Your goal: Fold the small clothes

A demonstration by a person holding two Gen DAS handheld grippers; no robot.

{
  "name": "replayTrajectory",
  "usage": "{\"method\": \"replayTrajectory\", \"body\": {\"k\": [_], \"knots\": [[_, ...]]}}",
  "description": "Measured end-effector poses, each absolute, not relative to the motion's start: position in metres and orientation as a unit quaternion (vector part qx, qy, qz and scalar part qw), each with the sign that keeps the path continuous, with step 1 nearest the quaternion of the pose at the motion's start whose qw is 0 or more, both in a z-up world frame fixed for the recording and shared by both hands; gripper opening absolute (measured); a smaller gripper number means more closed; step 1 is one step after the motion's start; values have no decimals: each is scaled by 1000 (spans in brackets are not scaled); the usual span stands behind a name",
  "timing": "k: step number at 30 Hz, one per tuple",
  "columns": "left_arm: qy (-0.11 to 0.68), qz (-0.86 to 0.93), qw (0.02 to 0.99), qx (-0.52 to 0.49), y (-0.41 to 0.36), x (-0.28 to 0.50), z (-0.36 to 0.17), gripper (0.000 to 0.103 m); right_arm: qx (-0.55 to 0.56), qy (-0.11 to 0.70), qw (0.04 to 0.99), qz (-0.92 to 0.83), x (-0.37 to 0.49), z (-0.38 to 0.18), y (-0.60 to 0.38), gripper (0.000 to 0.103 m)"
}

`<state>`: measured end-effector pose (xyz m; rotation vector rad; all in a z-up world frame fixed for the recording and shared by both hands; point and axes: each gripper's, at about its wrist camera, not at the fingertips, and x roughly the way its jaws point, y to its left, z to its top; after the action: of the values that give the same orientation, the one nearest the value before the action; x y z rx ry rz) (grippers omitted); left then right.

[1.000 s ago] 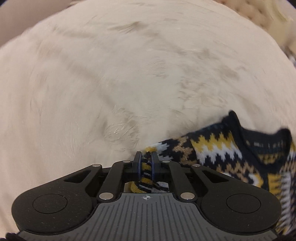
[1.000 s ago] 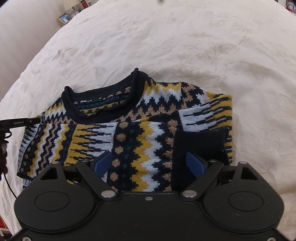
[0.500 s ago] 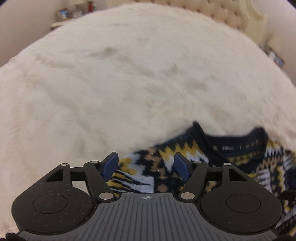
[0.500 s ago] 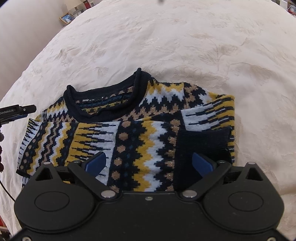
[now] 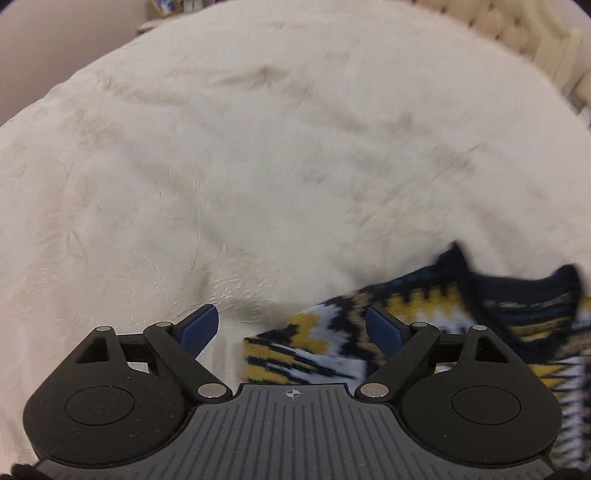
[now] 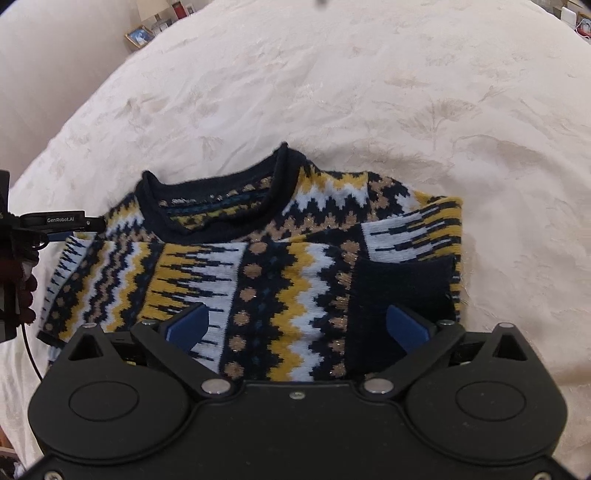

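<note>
While the sweater lies folded, a bedspread (cream) surrounds it.

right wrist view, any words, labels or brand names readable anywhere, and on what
"GenRobot.AI": white print on a finger of the left gripper at the left edge.
Neck label inside the sweater collar: pale lettering, too blurred to read.
Framed picture beyond the bed: no text legible.
</note>
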<state>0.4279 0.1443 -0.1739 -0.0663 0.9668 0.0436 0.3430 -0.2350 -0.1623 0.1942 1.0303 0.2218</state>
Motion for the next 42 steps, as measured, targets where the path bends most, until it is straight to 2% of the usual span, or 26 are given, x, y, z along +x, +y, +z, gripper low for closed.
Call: {"method": "replayTrajectory", "body": {"k": [2,12,21,32,42], "knots": [[455,-8,889,-47,143,414,-159,96,89,477,868,106,338,-154,-235,103],[385,-53,921,-6,109,339,-92,96,65,421,898,113,302,-115,-218,103],[307,0,950,46,91,272,-48,96,72,346,933,64,247,-68,-206,102],[307,-19,947,95,88,224,-51,95,5,282,953,-108,179,-38,-171,102],[358,-38,930,80,86,162,-72,95,28,308,949,-60,120,-54,-168,100]]}}
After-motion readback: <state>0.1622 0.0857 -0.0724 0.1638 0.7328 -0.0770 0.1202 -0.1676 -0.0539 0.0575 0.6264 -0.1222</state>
